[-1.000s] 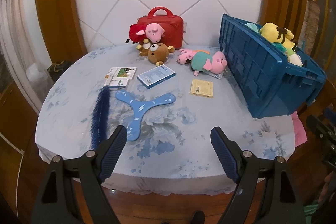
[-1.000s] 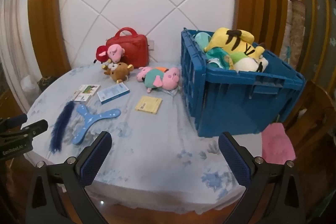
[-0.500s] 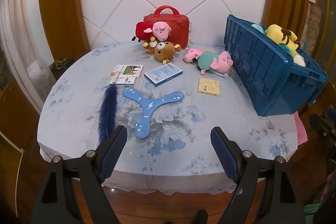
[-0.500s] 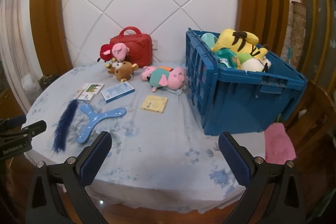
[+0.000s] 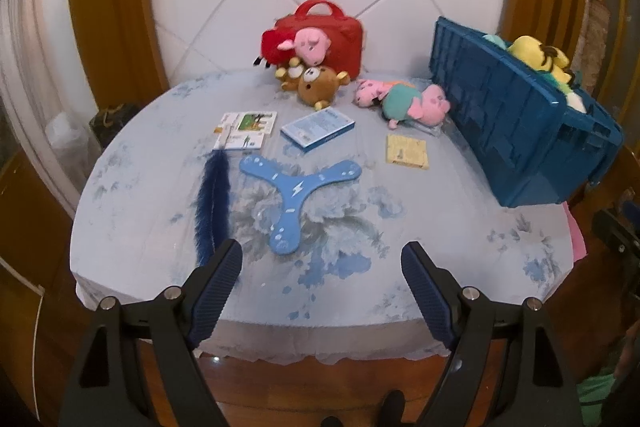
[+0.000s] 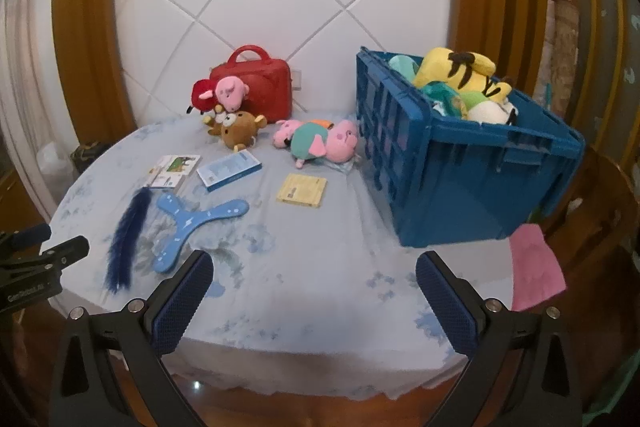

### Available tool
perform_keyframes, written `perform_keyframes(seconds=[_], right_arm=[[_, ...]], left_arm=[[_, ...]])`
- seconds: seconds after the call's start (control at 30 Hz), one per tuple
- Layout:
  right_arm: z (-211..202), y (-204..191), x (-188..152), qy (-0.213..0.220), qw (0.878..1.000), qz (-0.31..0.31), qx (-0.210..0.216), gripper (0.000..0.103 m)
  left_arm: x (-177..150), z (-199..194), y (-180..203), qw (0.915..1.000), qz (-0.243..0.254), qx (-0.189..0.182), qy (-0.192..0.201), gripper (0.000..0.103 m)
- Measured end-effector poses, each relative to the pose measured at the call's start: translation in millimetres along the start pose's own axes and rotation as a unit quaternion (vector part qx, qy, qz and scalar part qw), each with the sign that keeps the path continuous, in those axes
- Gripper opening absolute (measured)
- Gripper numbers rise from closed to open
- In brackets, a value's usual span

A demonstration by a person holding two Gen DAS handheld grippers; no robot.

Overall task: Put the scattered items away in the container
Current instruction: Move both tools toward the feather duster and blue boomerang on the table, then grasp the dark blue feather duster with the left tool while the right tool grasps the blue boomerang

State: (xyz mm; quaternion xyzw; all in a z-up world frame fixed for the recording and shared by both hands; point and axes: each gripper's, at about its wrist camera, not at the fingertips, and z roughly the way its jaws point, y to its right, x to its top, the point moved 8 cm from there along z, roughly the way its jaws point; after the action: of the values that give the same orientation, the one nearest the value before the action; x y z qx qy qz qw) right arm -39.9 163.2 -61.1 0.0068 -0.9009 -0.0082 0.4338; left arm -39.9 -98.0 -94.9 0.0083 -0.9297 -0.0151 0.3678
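Left claw (image 5: 322, 263): stood wide open and empty, above the near edge of the bench (image 5: 440, 235).
Right claw (image 6: 312, 273): also wide open, nothing between its jaws, over the near edge.
Crate (image 6: 452, 187): blue, on the right side of the bench, already holding a yellow plush (image 6: 460, 71) and other soft toys.
Boomerang (image 5: 294, 191): blue, three arms, lay flat near the middle-left.
Feather (image 5: 212, 203): dark blue, just left of the boomerang, its far tip touching the cards (image 5: 246, 131).
Blue box (image 5: 318, 129): flat, beyond the boomerang, right of the cards.
Yellow packet (image 5: 407, 151): flat, between the boomerang and the crate.
Pig plush (image 5: 412, 101): lay on its side close to the crate's wall.
Bear (image 5: 316, 87): sat in front of the red bag (image 5: 340, 35), with a pink pig (image 5: 308, 45) leaning on the bag behind it.
Pink cloth (image 6: 534, 267): off the bench's right edge, below the crate.
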Motion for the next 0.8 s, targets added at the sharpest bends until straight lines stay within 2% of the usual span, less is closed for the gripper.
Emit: perform_keyframes(seconds=[0.17, 0.33, 0.47, 0.63, 0.8], right_arm=[[19, -12, -6, -0.018, 1.0, -0.002, 0.005, 0.103], [53, -22, 5, -0.019, 1.0, 0.005, 0.022, 0.103], [106, -40, 17, -0.038, 0.999, -0.008, 0.038, 0.103], [188, -69, 32, -0.088, 0.993, -0.027, 0.069, 0.103], [255, -105, 58, -0.112, 0.987, -0.048, 0.105, 0.103]], left_arm=[[-3, 24, -29, 0.9995, -0.023, 0.007, -0.018, 0.082], [2, 51, -65, 0.9981, -0.054, 0.02, -0.024, 0.082], [12, 83, -100, 0.9955, -0.079, 0.037, -0.037, 0.082], [39, 134, -146, 0.9919, -0.074, 0.081, -0.065, 0.082], [61, 171, -177, 0.9865, -0.092, 0.105, -0.085, 0.082]])
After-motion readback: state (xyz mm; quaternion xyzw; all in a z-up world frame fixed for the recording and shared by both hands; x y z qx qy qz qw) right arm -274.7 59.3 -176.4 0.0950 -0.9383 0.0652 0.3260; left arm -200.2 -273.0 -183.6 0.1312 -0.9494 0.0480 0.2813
